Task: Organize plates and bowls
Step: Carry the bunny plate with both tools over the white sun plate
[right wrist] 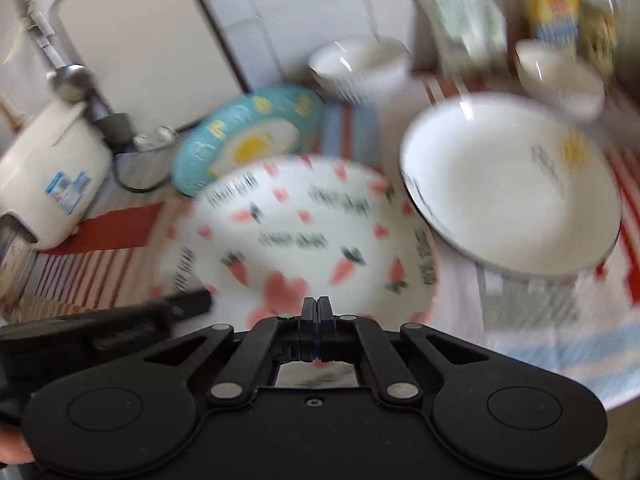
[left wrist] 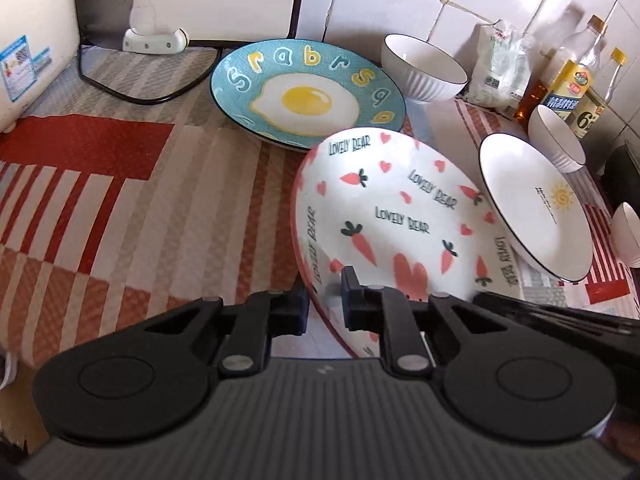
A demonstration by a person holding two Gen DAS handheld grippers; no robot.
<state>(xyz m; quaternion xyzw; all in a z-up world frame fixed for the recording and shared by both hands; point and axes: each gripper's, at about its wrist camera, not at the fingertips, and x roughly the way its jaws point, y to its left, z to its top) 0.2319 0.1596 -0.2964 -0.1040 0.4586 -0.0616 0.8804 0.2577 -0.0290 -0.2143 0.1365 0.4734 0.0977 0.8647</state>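
My left gripper is shut on the near rim of the carrot-and-heart "Lovely Bear" plate, one finger under the rim and one inside, and holds it tilted above the cloth. The same plate fills the middle of the blurred right wrist view, where the left gripper's finger shows at its left rim. My right gripper is shut and empty just above the plate's near edge. A blue fried-egg plate lies behind. A white sun plate lies to the right.
White bowls stand at the back, the right and the far right edge. Oil bottles and a bag line the tiled wall. A rice cooker and its black cord are at the left.
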